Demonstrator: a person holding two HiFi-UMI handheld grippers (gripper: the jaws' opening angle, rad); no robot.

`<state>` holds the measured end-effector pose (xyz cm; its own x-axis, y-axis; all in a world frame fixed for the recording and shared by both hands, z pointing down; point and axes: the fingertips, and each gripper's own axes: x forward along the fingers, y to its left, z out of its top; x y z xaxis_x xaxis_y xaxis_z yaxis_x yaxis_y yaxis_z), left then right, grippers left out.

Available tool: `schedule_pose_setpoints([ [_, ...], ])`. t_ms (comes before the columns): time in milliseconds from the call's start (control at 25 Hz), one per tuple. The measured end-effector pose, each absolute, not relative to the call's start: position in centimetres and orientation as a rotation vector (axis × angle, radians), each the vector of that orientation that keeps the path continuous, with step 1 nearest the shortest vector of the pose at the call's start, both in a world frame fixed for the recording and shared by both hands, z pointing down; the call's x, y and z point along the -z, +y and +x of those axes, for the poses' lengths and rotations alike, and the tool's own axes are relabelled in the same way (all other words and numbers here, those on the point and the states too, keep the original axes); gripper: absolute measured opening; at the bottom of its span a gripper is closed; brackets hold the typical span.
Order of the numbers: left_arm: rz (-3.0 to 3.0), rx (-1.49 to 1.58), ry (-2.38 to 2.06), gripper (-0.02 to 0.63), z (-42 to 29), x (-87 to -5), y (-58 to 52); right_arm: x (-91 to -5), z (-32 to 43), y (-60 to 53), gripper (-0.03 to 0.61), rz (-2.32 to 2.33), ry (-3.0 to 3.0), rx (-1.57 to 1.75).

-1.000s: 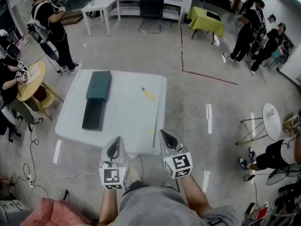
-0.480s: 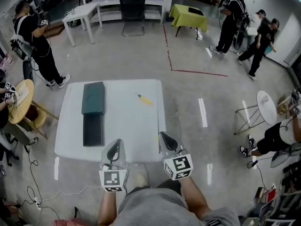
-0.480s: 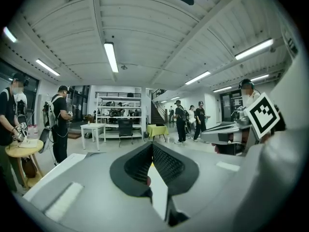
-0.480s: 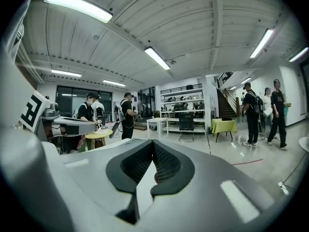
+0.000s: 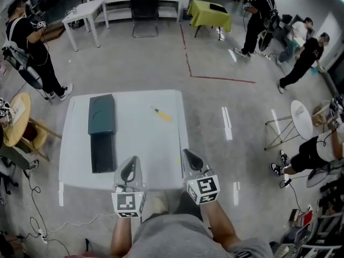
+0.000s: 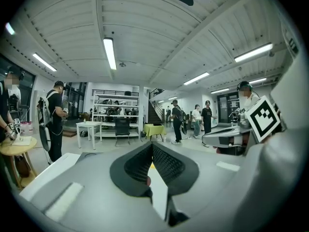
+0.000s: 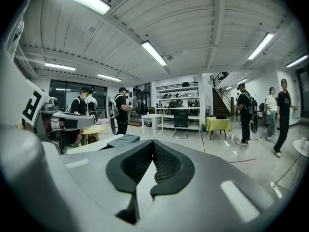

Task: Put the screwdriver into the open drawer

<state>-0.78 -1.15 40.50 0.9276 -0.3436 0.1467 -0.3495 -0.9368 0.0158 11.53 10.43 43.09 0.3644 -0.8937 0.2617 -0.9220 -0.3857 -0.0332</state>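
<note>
Screwdriver (image 5: 163,114): small, apparently yellow-handled, loose on table (image 5: 145,160), far right, well apart from open drawer (image 5: 102,152) at left. Left gripper (image 5: 130,165), right gripper (image 5: 189,157): clenched, empty, over near edge. Step: approach. Next: spread right jaws, reach forward, grasp.

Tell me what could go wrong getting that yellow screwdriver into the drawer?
The screwdriver is thin and lies flat on the table; the right hand-held gripper could nudge it away rather than grip it. The open drawer is narrow and sits across the table, so a release might miss it.
</note>
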Motion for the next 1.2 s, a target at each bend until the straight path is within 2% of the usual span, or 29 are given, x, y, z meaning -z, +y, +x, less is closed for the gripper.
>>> schedule_pose_setpoints([
  [680, 2.89, -0.361, -0.81, 0.012, 8.4, -44.8, -6.7, -47.0, 22.7, 1.1, 0.003, 2.214, -1.86, -0.445],
  [1200, 2.753, -0.472, -0.936, 0.011, 13.3, -52.0, -9.7, -55.2, 27.6, -4.2, 0.003, 2.002, -1.955, -0.599],
])
